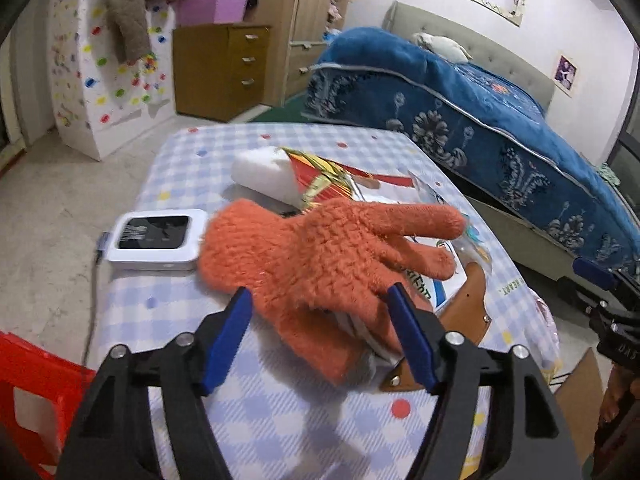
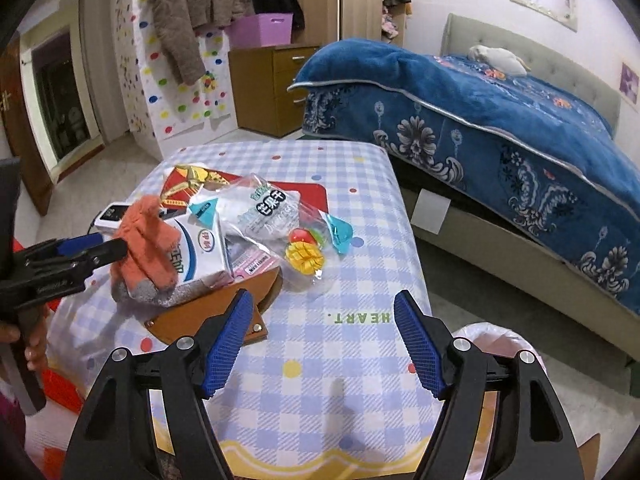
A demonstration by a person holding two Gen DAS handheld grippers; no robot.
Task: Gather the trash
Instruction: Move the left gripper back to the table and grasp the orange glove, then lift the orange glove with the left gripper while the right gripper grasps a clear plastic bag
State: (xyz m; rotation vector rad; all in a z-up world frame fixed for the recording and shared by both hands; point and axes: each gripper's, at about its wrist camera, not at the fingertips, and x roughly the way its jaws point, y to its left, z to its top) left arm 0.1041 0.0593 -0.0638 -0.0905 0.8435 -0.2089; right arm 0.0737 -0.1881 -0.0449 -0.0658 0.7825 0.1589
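Observation:
An orange fuzzy glove lies on a pile on the checked table. My left gripper is open, its blue fingers on either side of the glove's cuff. In the right wrist view the glove rests on a white milk carton; the left gripper reaches it from the left. A clear dried-mango bag lies beside the carton. A red and gold packet lies behind. My right gripper is open and empty above the table.
A white device with a dark screen sits at the table's left edge. A brown leather piece lies under the pile. A bin with a pink bag stands at the table's right. A red stool is at left. A blue-covered bed is at right.

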